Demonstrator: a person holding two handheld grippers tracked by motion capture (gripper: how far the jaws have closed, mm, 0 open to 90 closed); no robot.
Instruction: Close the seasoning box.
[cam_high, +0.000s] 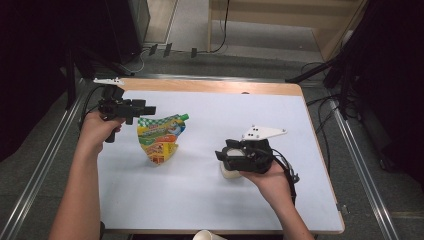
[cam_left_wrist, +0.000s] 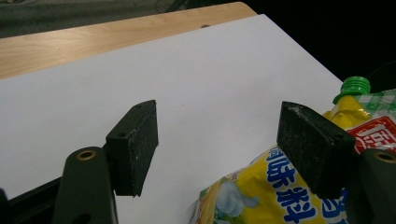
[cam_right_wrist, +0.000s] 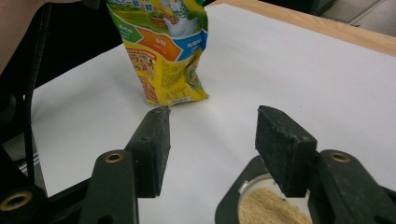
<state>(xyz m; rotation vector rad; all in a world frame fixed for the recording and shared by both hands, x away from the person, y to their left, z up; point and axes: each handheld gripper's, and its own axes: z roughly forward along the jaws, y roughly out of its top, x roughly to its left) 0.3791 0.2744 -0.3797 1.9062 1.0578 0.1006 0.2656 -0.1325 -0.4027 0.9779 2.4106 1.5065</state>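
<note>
The pouch (cam_high: 161, 139) stands left of centre on the table (cam_high: 210, 200), just beside the left gripper (cam_high: 150, 110), jaws open and empty; the right gripper (cam_high: 220, 156), likewise open, hangs over the cup (cam_right_wrist: 273, 207); grasp the pouch's upper body squarely.

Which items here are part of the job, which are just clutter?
In play: pouch near the left gripper, jaws open; cup of powder under the right gripper, jaws open.
Lying about: paper cup at the table near edge.
</note>
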